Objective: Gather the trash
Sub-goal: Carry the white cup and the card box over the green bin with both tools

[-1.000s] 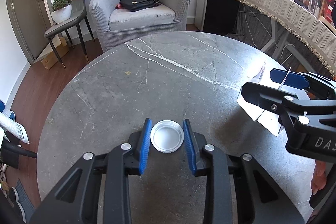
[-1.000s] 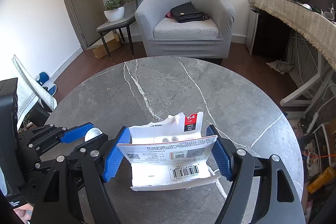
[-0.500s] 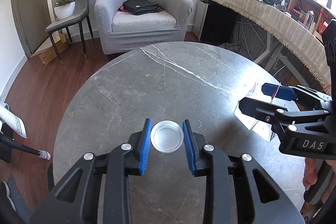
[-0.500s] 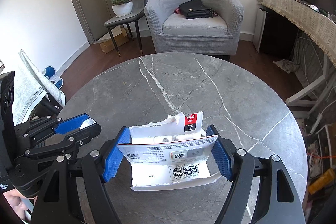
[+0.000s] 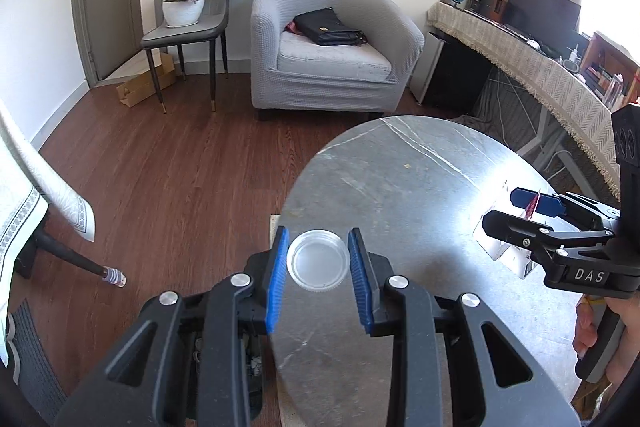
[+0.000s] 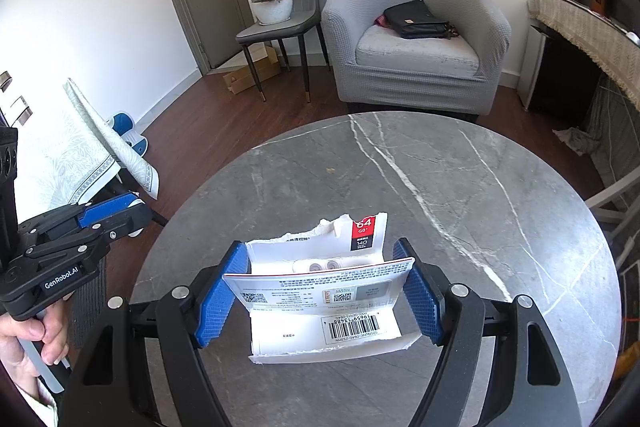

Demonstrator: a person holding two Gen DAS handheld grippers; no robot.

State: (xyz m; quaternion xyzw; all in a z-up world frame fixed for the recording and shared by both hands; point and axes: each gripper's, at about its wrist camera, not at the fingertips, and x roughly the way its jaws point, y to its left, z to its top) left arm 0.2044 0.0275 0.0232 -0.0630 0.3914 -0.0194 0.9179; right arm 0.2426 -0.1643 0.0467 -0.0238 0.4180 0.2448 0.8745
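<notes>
At the bottom centre of the left wrist view, the left gripper has its blue fingers closed on a clear round plastic lid, held above the left edge of the round grey marble tabletop. At the bottom centre of the right wrist view, the right gripper clamps a torn white card package between its blue fingers, barcode facing the camera, over the near part of the tabletop. A hand at the lower left of that view grips the left gripper's handle. Farther back, in the upper centre, stands a grey armchair with a black bag on its seat, and left of it a chair carrying a potted plant.
</notes>
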